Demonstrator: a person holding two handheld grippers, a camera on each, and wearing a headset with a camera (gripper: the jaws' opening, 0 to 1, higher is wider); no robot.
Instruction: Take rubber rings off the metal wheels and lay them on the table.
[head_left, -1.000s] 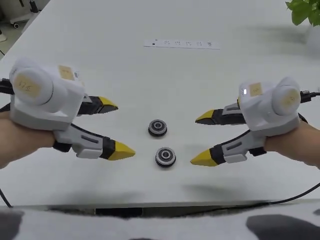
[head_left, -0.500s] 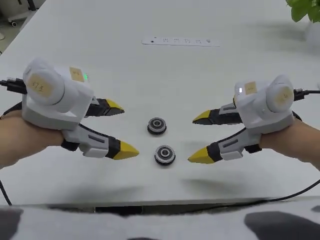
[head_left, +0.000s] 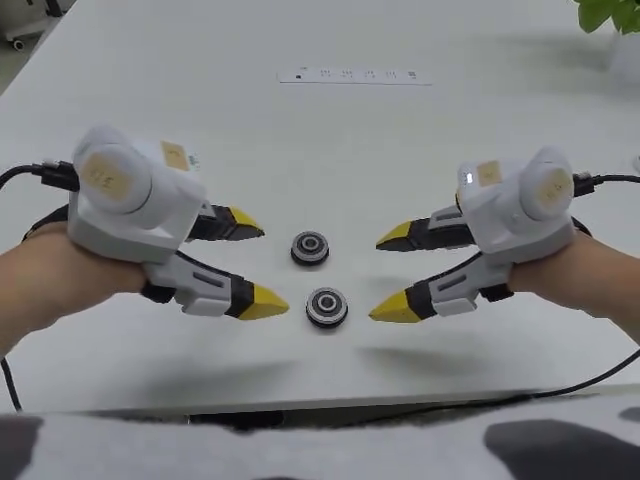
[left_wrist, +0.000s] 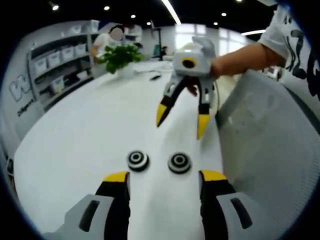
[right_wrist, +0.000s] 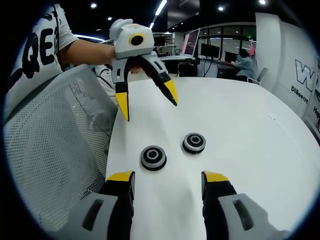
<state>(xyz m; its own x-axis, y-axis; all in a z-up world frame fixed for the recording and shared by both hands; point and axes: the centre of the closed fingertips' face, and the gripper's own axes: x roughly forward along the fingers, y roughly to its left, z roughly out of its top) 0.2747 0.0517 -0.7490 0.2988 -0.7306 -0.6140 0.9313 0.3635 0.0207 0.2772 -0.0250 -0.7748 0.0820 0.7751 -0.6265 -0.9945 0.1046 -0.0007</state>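
Midway between left gripper (head_left: 272, 268) and right gripper (head_left: 376, 279), two wheels (head_left: 310, 247) (head_left: 326, 306), outside spread jaws.

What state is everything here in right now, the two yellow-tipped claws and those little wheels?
Left gripper: open, holding nothing.
Right gripper: open, holding nothing.
Far wheel: lying flat on the table, rubber ring on.
Near wheel: lying flat, rubber ring on.

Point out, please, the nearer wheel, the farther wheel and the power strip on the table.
nearer wheel (head_left: 327, 307), head view, on its centre hub.
farther wheel (head_left: 310, 247), head view, on its centre hub.
power strip (head_left: 355, 76), head view, middle of its top face.
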